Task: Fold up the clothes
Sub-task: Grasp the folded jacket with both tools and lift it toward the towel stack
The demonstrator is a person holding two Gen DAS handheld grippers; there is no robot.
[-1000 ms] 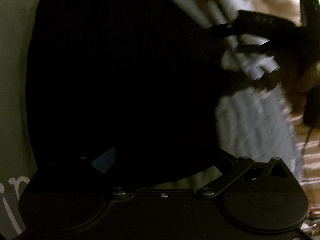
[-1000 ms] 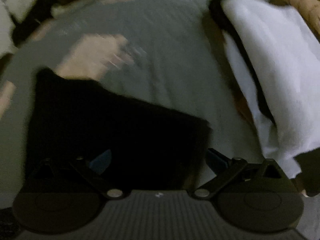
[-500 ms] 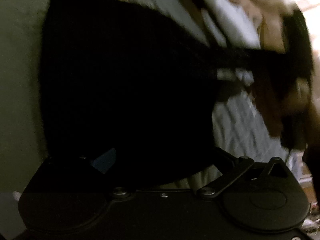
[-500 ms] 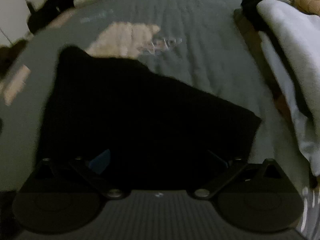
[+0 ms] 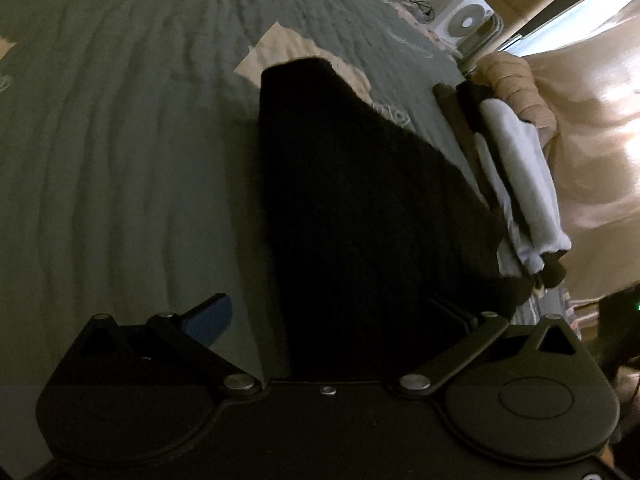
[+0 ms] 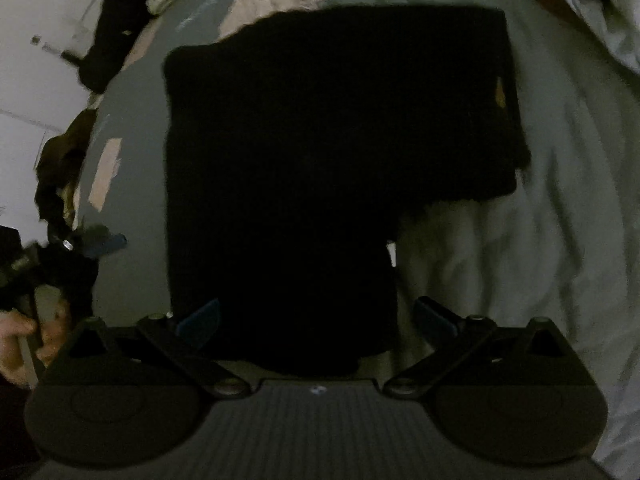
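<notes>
A folded black garment (image 5: 360, 208) lies on the grey-green bedspread (image 5: 120, 160). In the left wrist view it runs from between the fingers of my left gripper (image 5: 328, 312) up towards mid-frame. That gripper is open, its blue-padded fingers wide apart on either side of the cloth's near end. In the right wrist view the black garment (image 6: 320, 140) fills the middle, and its right part rests on a white cloth (image 6: 520, 260). My right gripper (image 6: 318, 320) is open too, with the garment's near edge between its spread fingers. The left gripper (image 6: 96, 242) shows at the far left, held by a hand (image 6: 24, 336).
A stack of folded clothes with a white top piece (image 5: 520, 184) lies along the bed's right side, beside a tan knitted item (image 5: 516, 84). A white fan (image 5: 468, 20) and a beige curtain (image 5: 592, 140) stand beyond. Dark clothes (image 6: 60, 172) are heaped at the bed's left edge.
Both views have swung. The black garment, which filled the left view, now lies flat on the bed with one end on the white cloth. The fingers' spread is unchanged.
</notes>
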